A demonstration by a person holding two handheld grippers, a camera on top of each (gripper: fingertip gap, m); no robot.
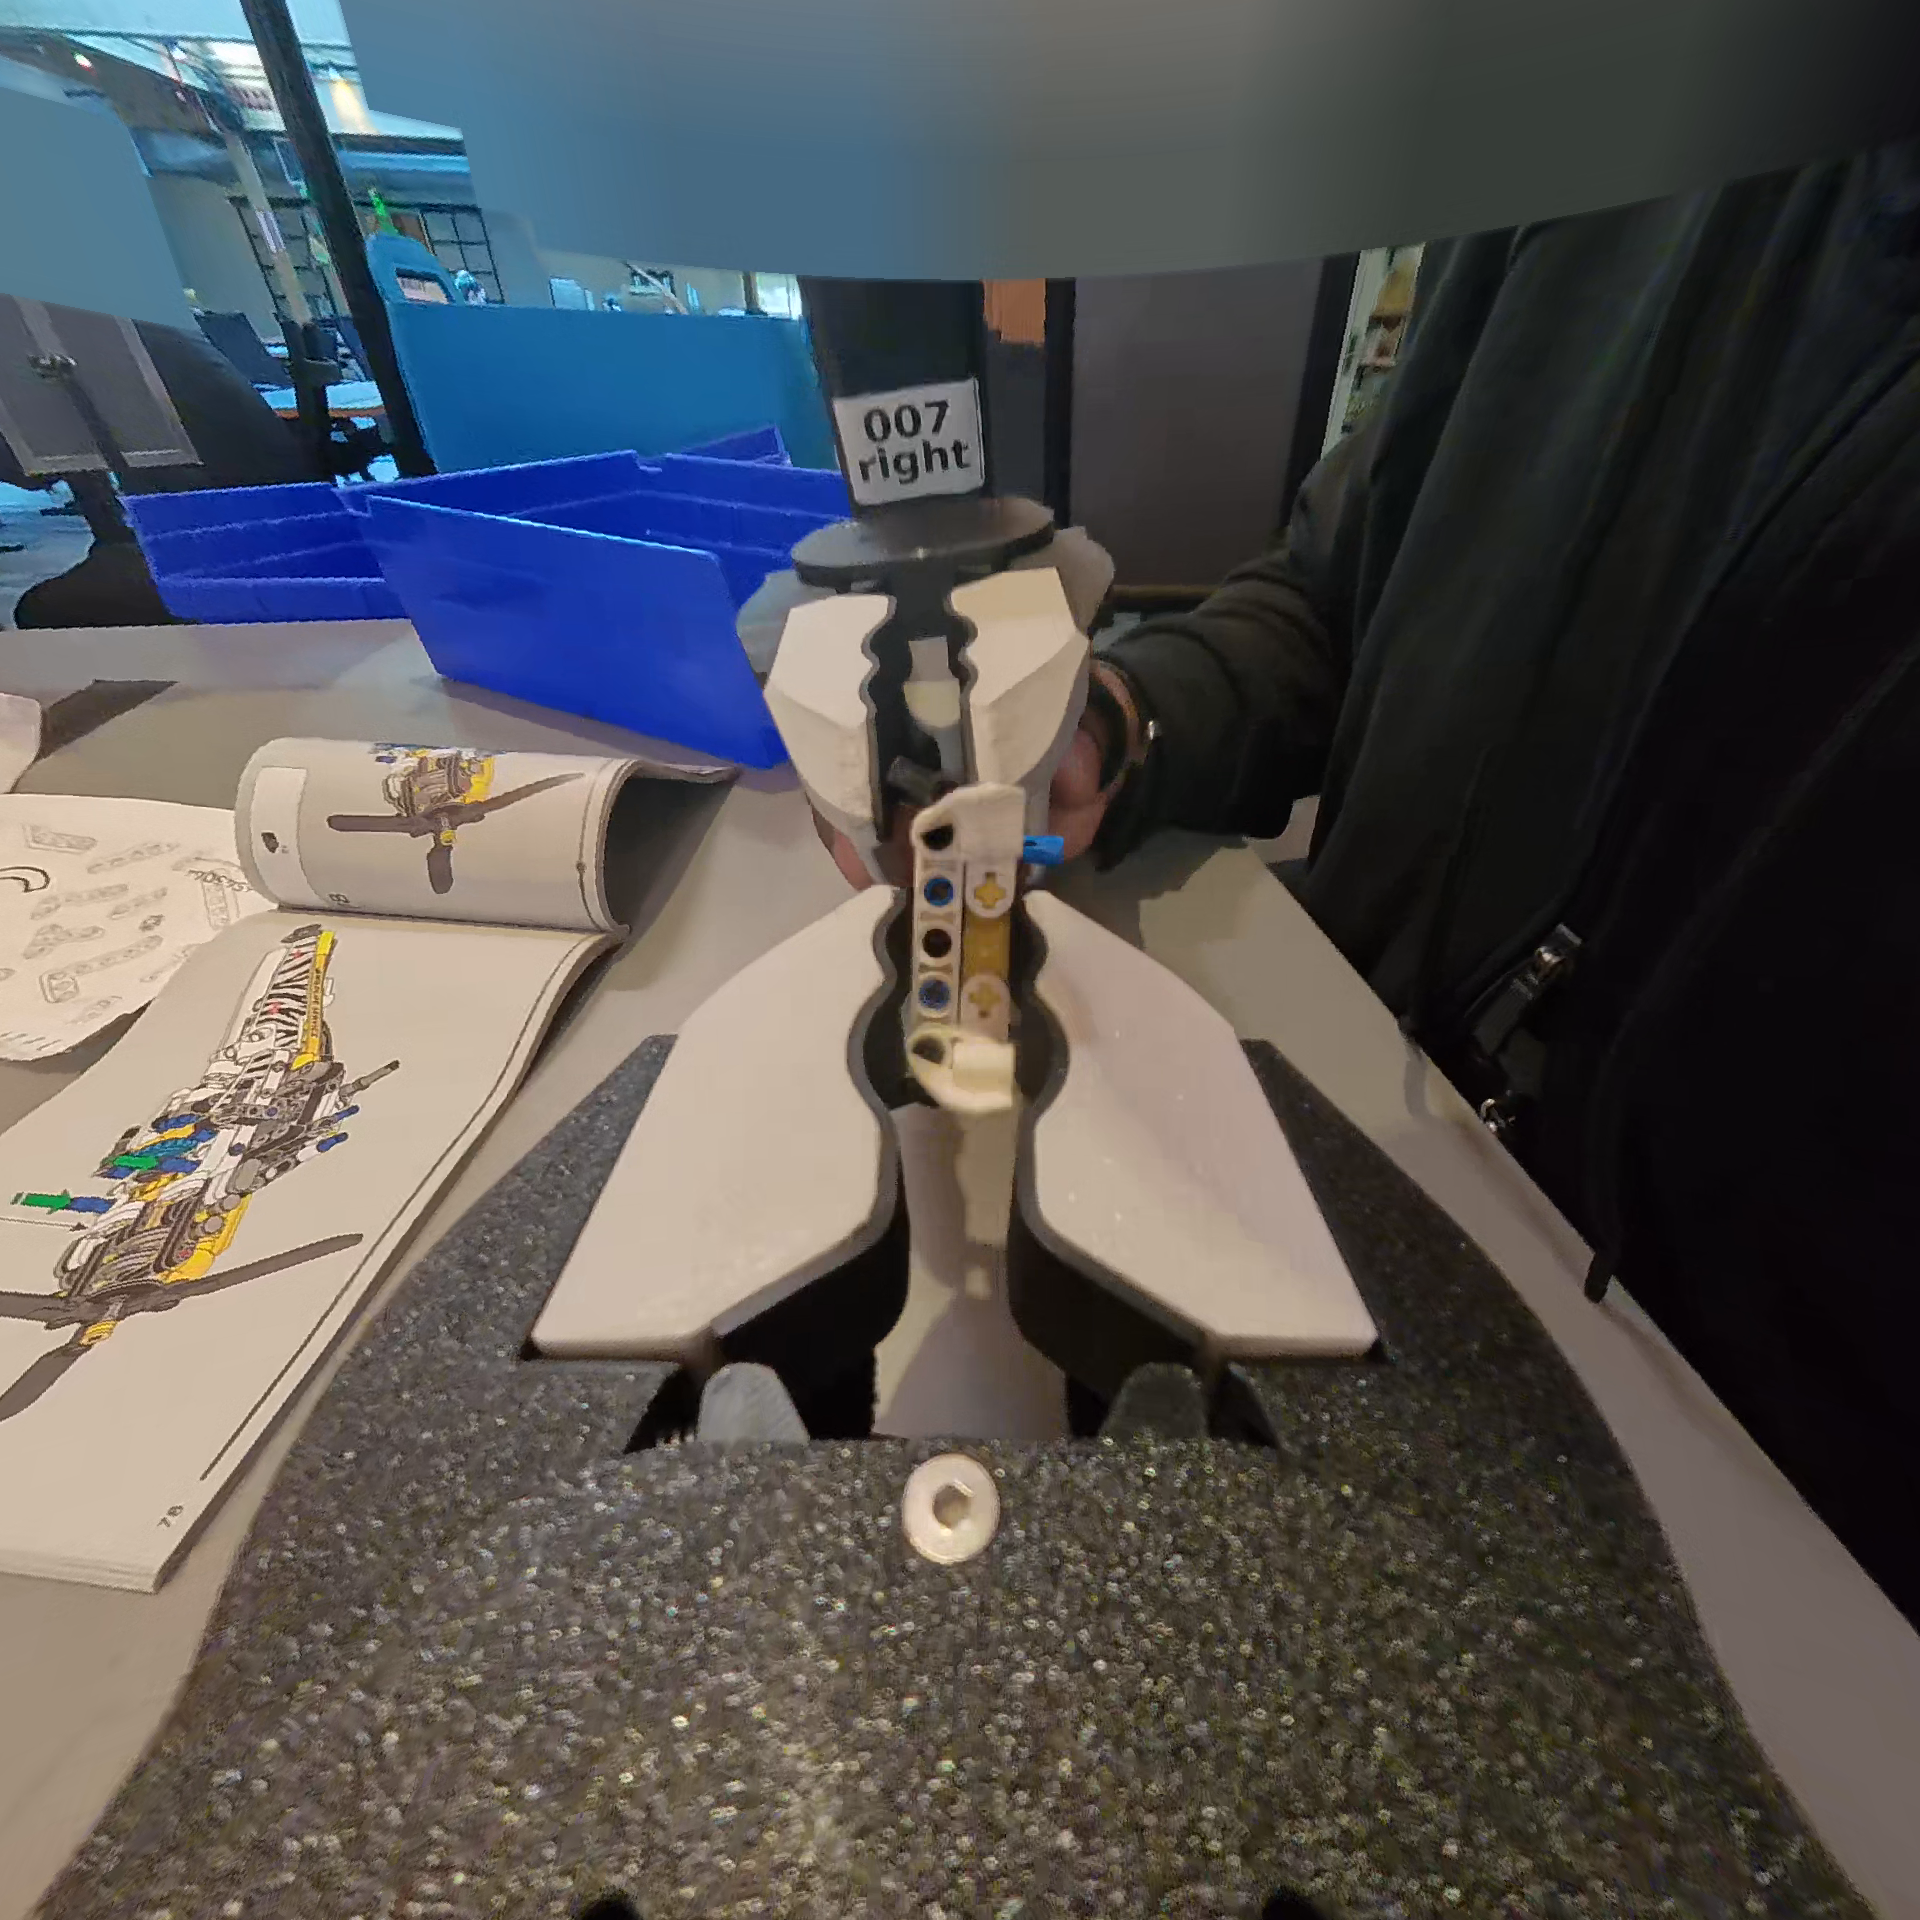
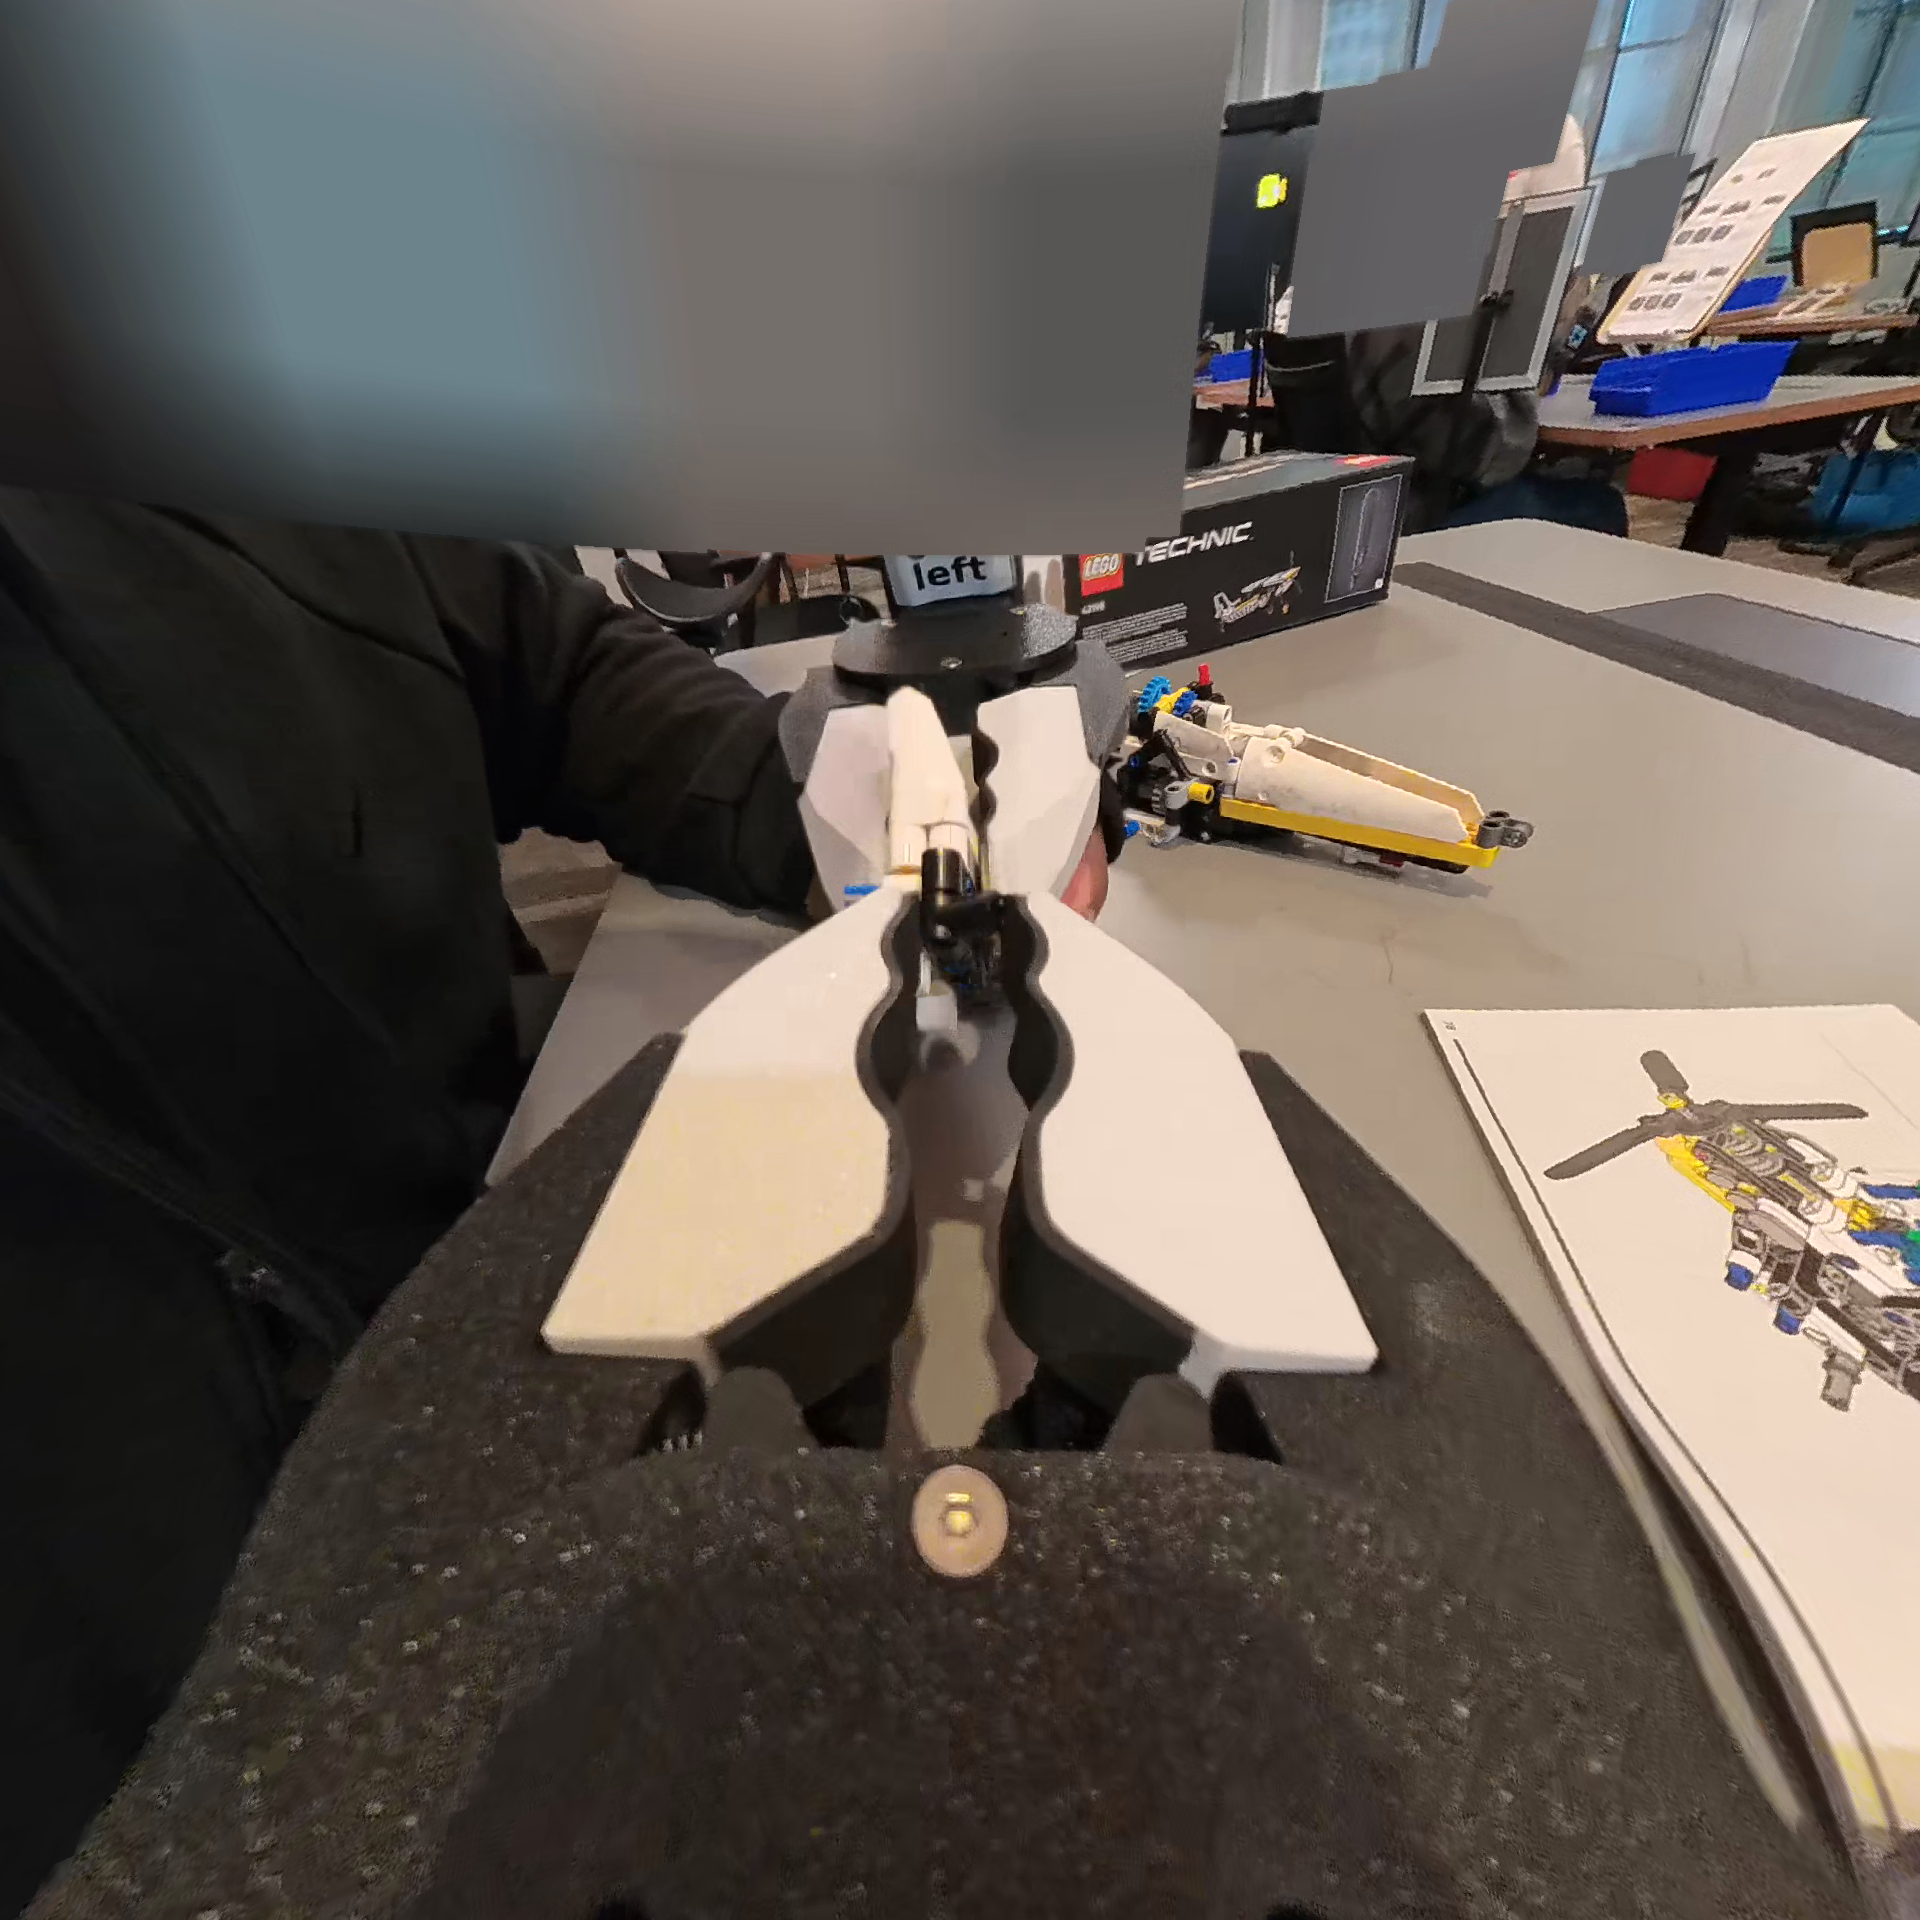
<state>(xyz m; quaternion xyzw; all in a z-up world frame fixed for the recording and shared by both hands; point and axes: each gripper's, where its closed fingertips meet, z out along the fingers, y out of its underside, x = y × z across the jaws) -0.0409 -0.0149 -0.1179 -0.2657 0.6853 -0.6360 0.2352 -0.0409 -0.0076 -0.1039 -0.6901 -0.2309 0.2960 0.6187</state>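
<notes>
We have the left gripper (image 1: 961, 966) clamped on a small brick assembly (image 1: 961, 956), white beam and yellow beam side by side, pads pressed on both flanks. It sits right between our fingertips, standing on end. We judge it light and rigid, hard smooth plastic, so slippery under a loose pinch, and its pinned joints could pop apart if twisted. The flat beam sides look like the sound place to take hold.

Facing us nose to nose comes the right gripper (image 2: 961, 951), closed on a black piece (image 2: 966, 925) at the assembly's far end, with a white cone part (image 2: 920, 774) running beyond it. Both tools are held level above the table (image 2: 1455, 935), tips almost touching. To the left gripper's left lies the open booklet (image 1: 312, 1091); a half-built model (image 2: 1320, 795) rests beyond the right gripper, to its right.
</notes>
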